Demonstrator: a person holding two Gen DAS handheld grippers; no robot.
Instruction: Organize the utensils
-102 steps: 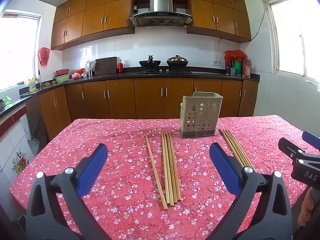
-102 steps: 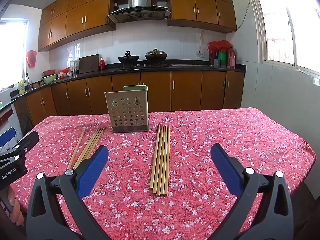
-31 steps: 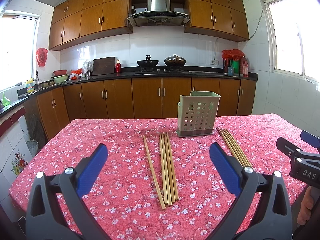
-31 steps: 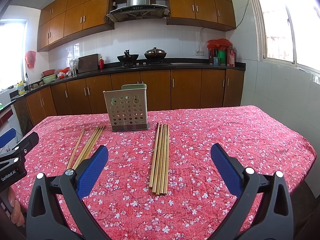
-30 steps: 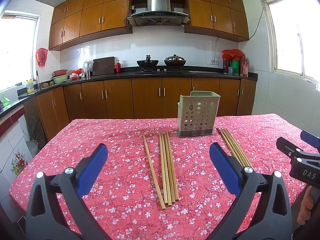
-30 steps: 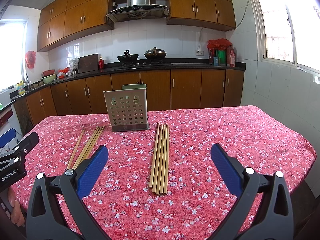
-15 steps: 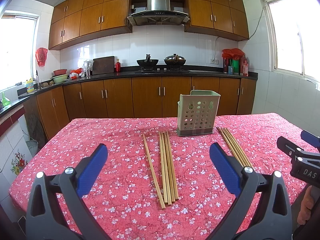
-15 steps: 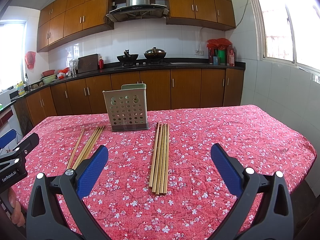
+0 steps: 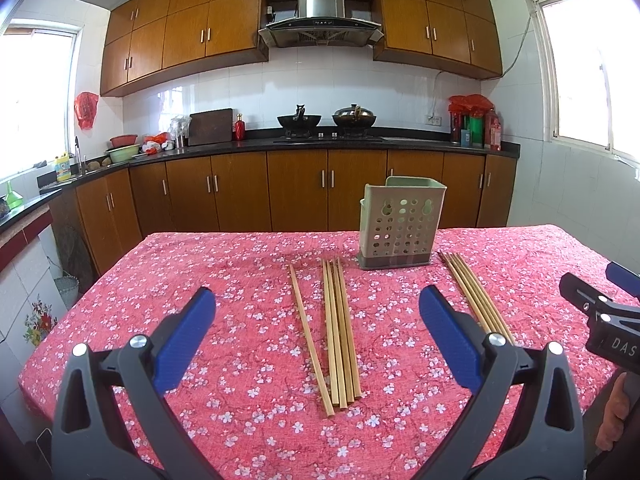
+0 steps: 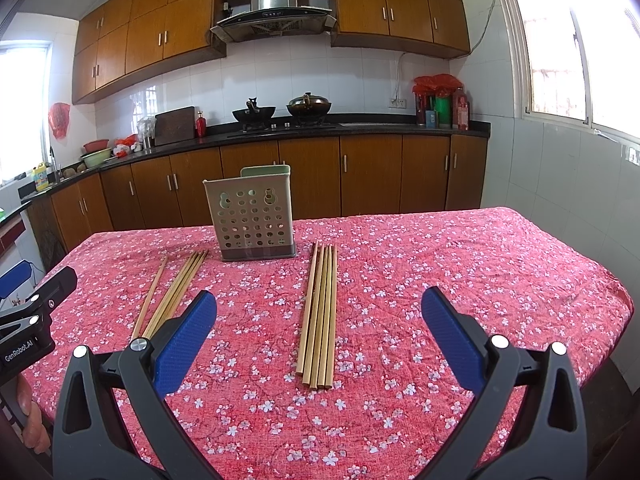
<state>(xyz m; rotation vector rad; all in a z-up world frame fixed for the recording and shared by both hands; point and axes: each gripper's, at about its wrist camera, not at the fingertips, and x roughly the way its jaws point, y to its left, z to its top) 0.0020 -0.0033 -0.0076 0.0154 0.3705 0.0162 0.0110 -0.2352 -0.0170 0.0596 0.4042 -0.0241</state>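
On the counter (image 9: 200, 264), under its red cloth printed with white blossoms, nothing of the sorting looked done. The pale green perforated utensil holder (image 9: 402, 222) stood upright toward the far edge, and no chopstick showed above its rim, so I judged it unfilled, though its inside could not be seen. All the utensils lay flat on the cloth in front of it. To its right, a tight bundle of bamboo chopsticks (image 10: 319, 314) ran lengthwise toward the camera, sticks touching side by side. To its left lay a second bundle of chopsticks (image 9: 340, 330), and just beside that one a single loose chopstick (image 9: 310, 338), slightly splayed from the rest. The right gripper (image 10: 320, 344) hung above the near edge with its blue-padded jaws spread wide and nothing between them, lined up with the right-hand bundle. The left gripper (image 9: 316, 344) was likewise released and empty, facing the left bundle and the stray stick. By my reading the task stood at its very beginning: every chopstick remained to be picked up and stood in the holder.
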